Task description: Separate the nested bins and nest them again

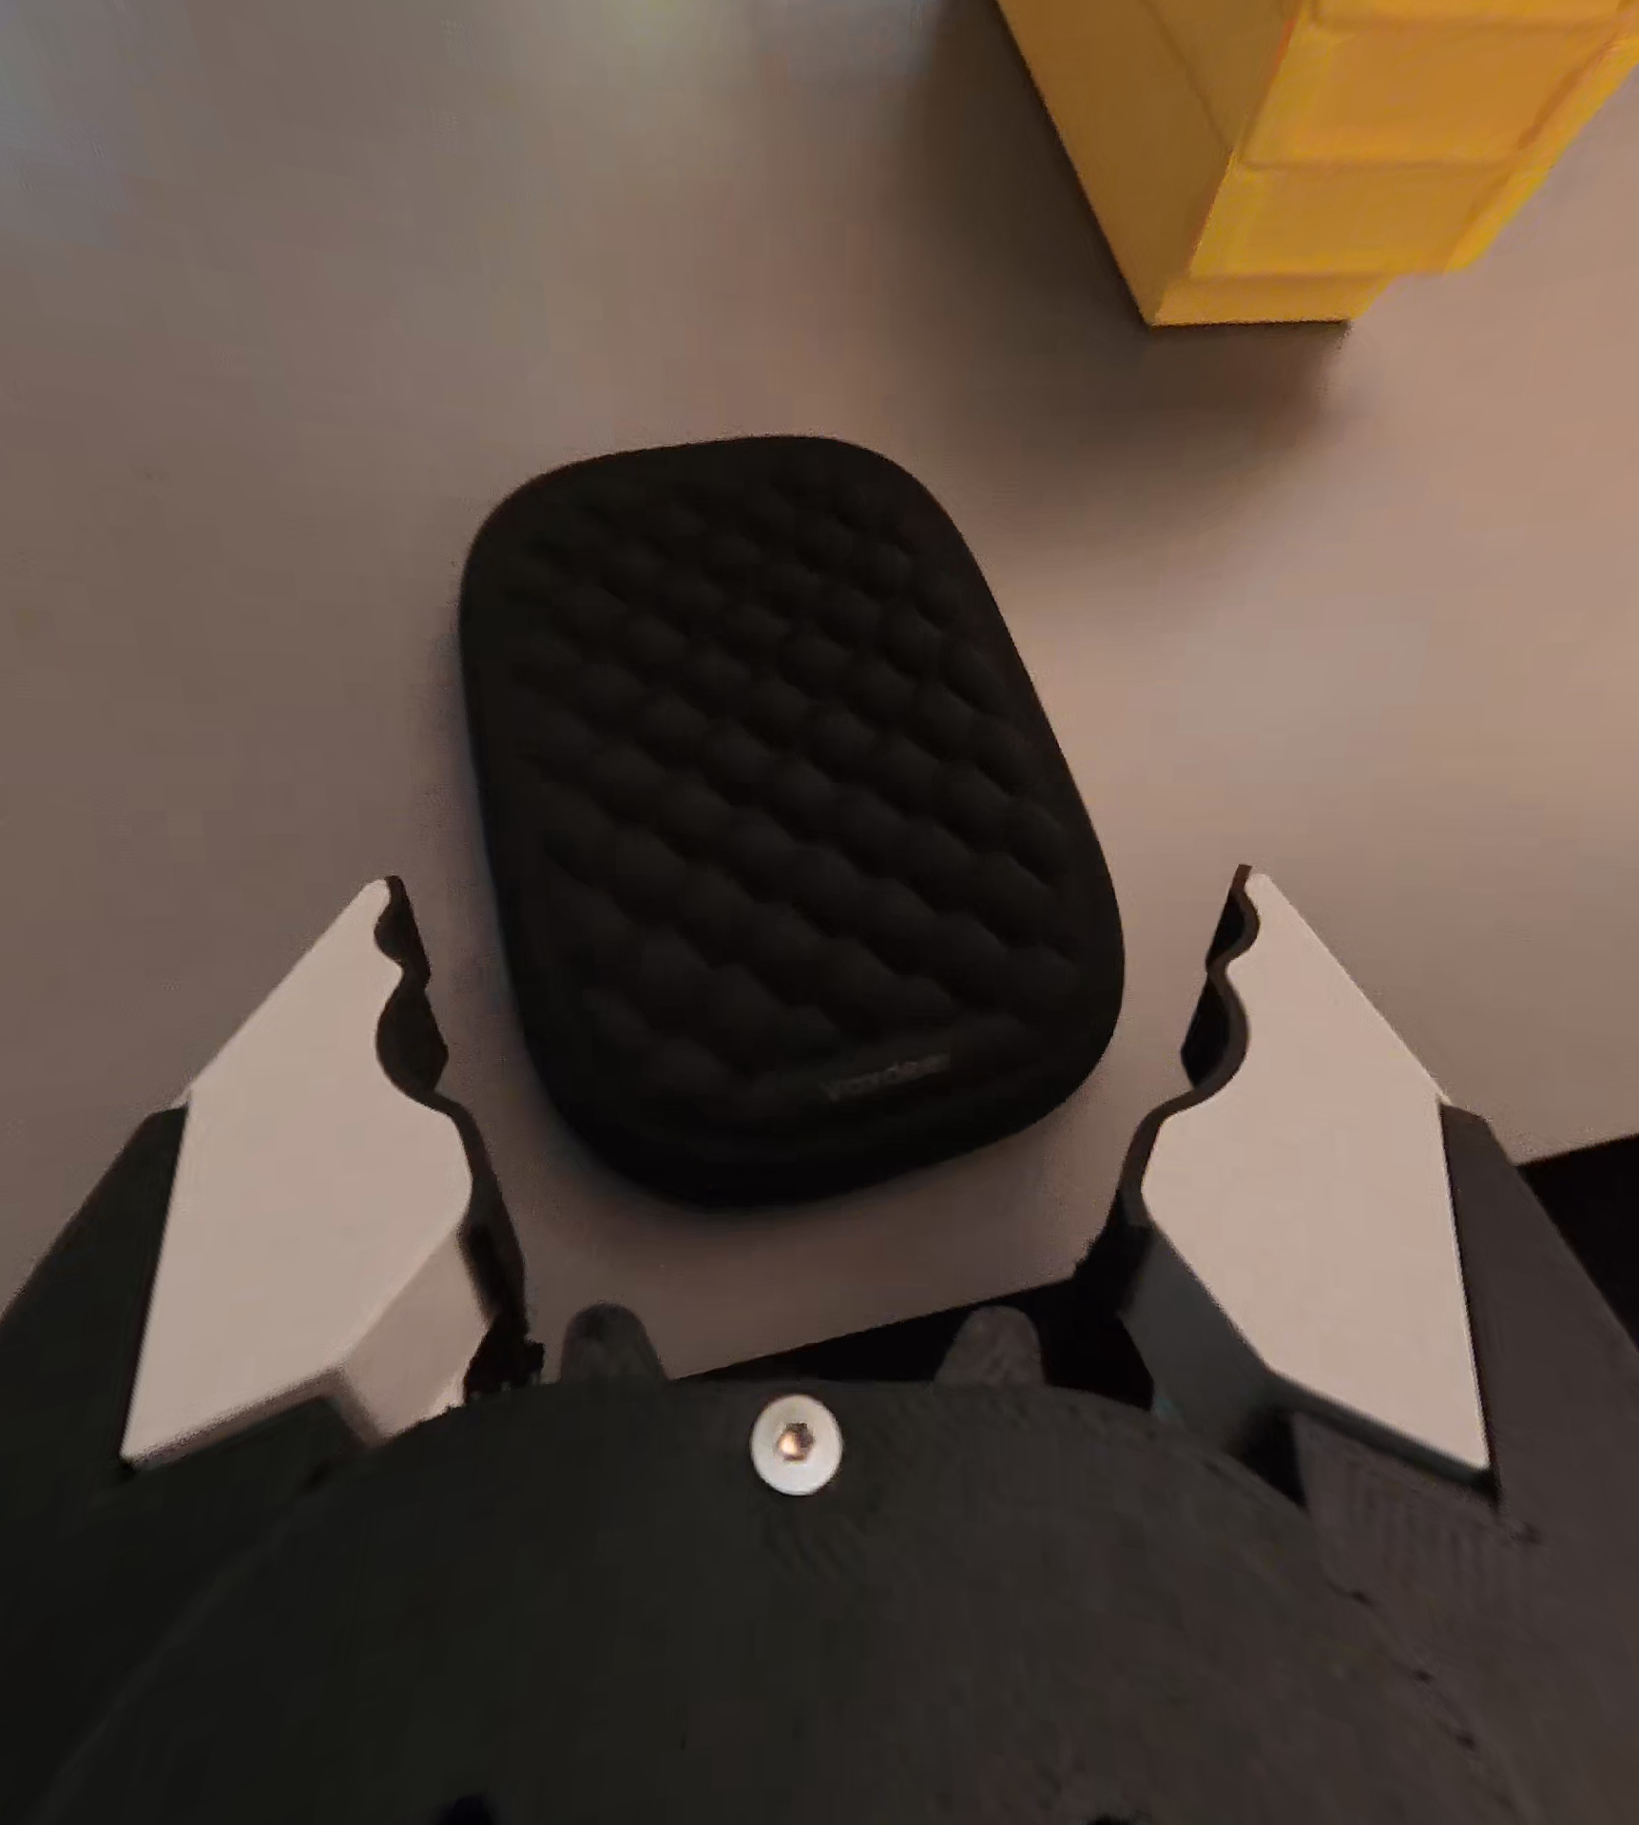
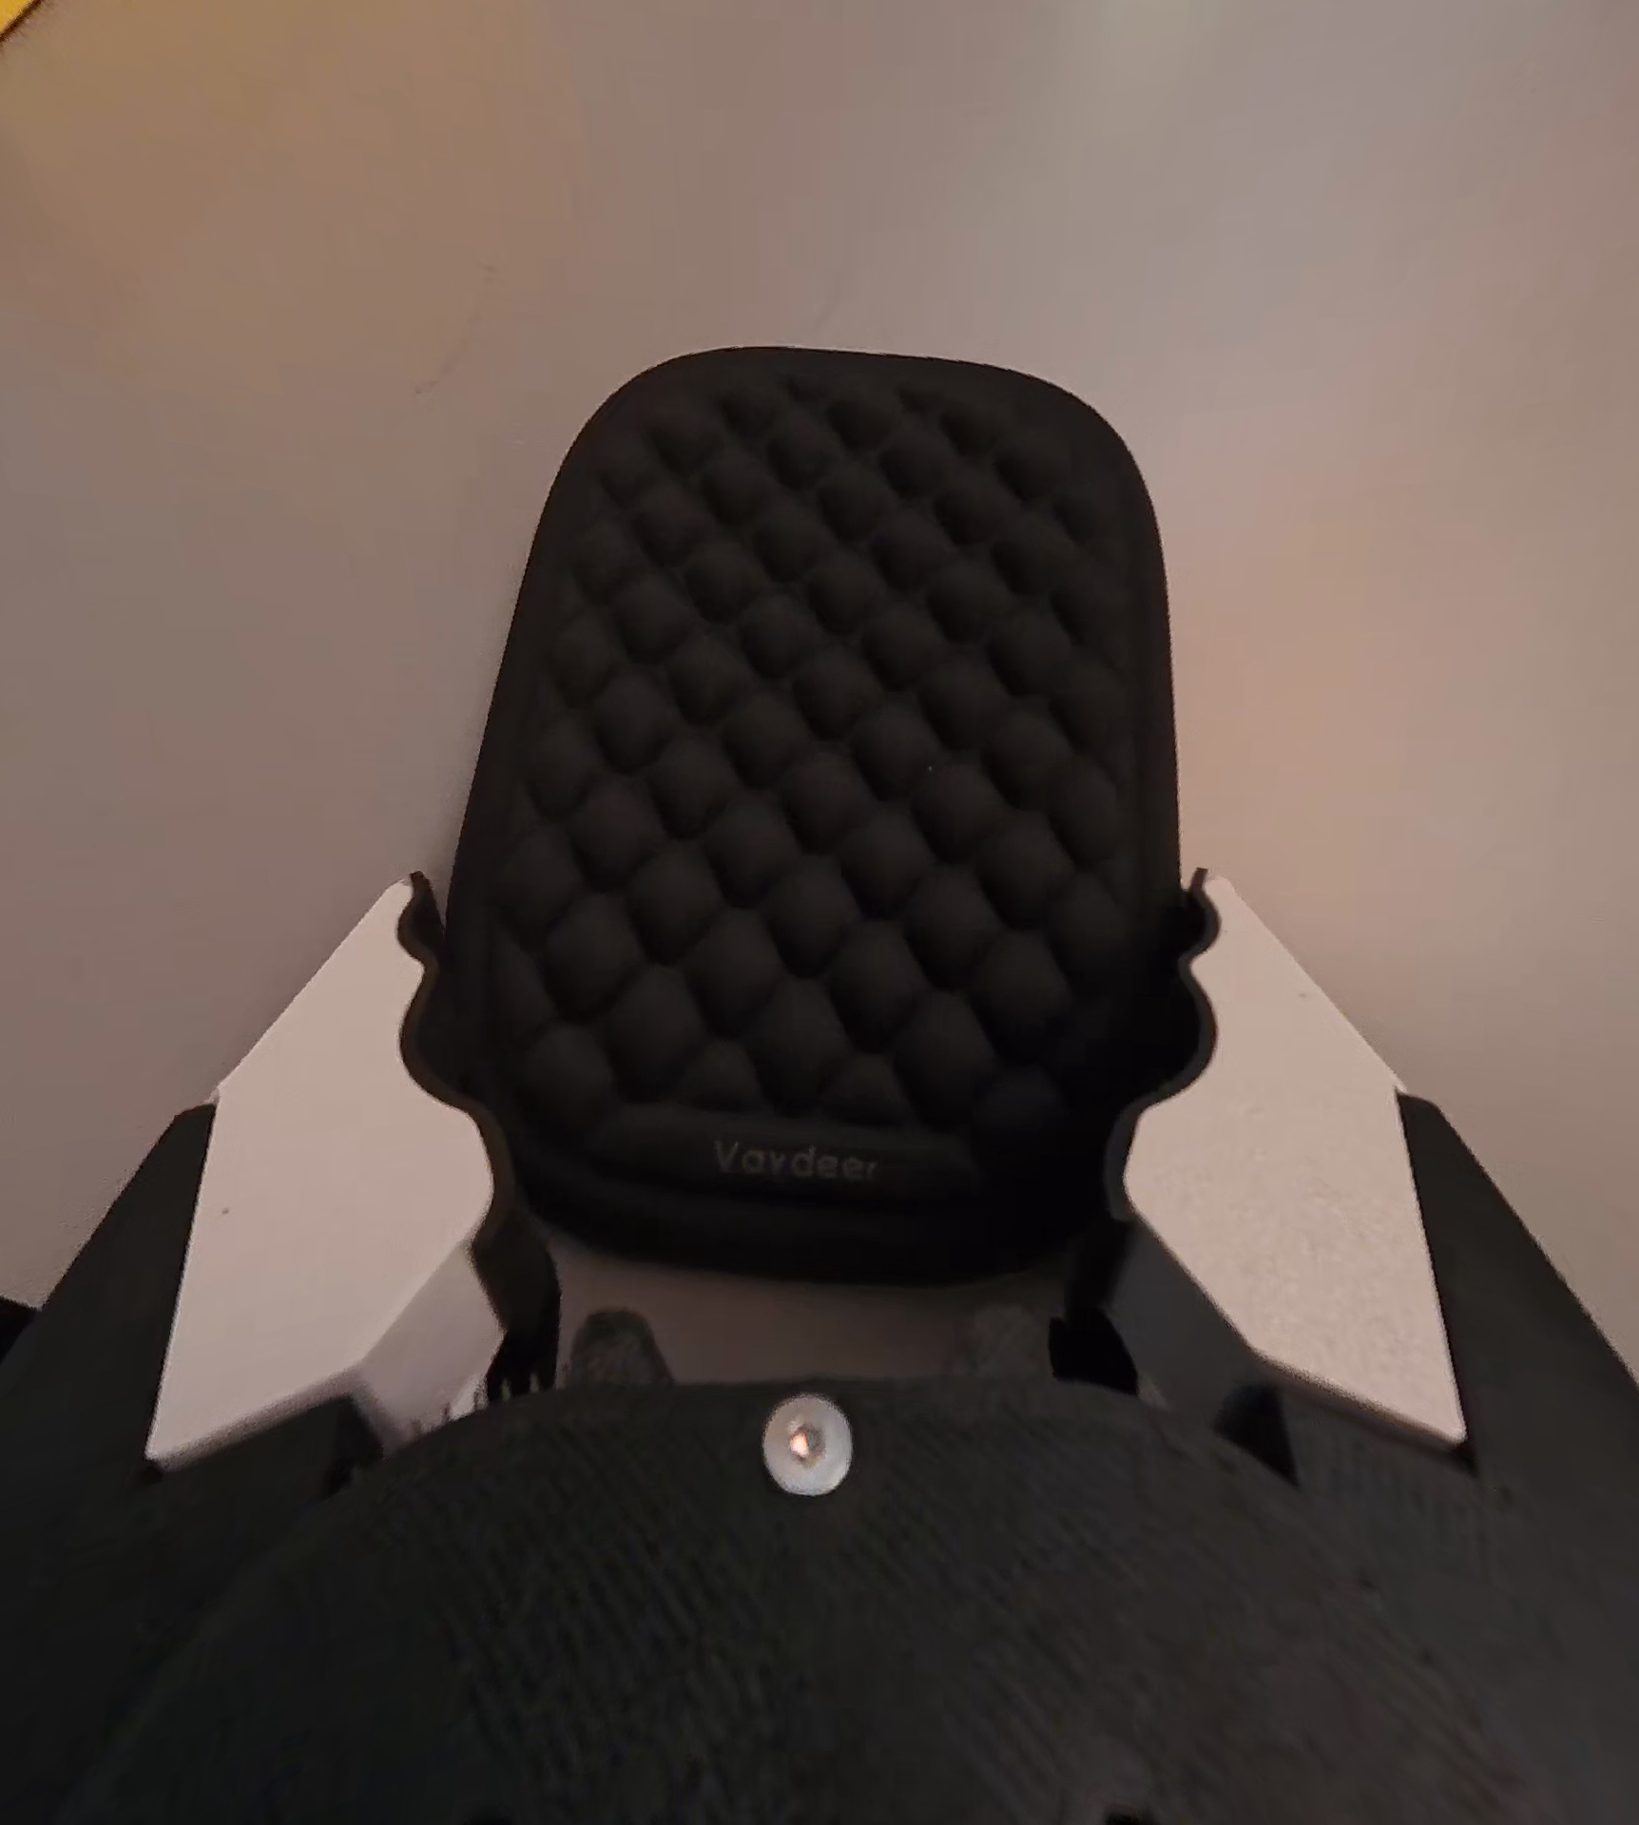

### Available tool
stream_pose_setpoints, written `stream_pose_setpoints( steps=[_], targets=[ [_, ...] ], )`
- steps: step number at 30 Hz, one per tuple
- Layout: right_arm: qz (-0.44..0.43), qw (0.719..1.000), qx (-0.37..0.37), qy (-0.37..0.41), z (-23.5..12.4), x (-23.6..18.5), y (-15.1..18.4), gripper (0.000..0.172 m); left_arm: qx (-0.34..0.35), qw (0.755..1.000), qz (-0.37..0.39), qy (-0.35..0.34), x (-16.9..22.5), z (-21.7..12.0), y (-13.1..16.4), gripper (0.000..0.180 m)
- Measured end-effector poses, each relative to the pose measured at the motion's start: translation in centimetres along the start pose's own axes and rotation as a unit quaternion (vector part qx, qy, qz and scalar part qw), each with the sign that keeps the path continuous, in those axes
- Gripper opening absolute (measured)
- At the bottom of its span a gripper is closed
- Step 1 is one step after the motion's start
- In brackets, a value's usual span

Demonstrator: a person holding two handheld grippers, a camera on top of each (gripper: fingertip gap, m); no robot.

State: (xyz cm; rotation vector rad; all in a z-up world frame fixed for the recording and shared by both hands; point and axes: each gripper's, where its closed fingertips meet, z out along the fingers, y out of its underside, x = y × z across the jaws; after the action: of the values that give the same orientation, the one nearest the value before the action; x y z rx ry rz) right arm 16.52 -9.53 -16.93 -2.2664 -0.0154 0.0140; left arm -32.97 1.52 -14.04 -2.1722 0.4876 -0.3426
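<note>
Hovering spread wide, the left gripper (image 1: 816, 889) and right gripper (image 2: 811, 884) each straddle a black quilted pad (image 1: 776, 997) untouched; descending carelessly risks snagging padding, missing the yellow bins (image 1: 1369, 148).

You've got a black quilted pad (image 1: 776, 839) lying flat on the pale grey bench (image 1: 203, 494), near the front edge. In your right wrist view another one like it (image 2: 796, 790) lies there, printed mark at its near end.

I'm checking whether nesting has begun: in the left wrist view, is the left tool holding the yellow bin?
No, the left tool is wide open above a black pad, with the yellow bin far off.
</note>
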Motion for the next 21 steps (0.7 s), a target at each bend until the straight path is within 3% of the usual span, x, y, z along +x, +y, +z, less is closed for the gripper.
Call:
stream_pose_setpoints(
  steps=[4, 6, 12, 21],
  targets=[
    [0.016, 1.000, 0.003, 0.019, -0.5, -0.6, 0.4, 0.141, -0.042, 0.999, -0.005, -0.031, 0.4, 1.4, 2.0, 0.154],
    [0.035, 0.998, -0.003, 0.042, -1.0, -1.1, 0.8, 0.140, -0.053, 0.997, 0.016, -0.061, 0.0, 1.5, 2.4, 0.144],
    [0.089, 0.990, 0.001, 0.107, -1.4, -1.9, 1.1, 0.140, -0.069, 0.995, 0.014, -0.064, -0.2, 1.5, 2.3, 0.140],
    [0.079, 0.992, 0.011, 0.096, -1.1, -1.7, 0.8, 0.141, -0.052, 0.996, 0.015, -0.064, -0.3, 1.2, 2.4, 0.138]
  ],
)
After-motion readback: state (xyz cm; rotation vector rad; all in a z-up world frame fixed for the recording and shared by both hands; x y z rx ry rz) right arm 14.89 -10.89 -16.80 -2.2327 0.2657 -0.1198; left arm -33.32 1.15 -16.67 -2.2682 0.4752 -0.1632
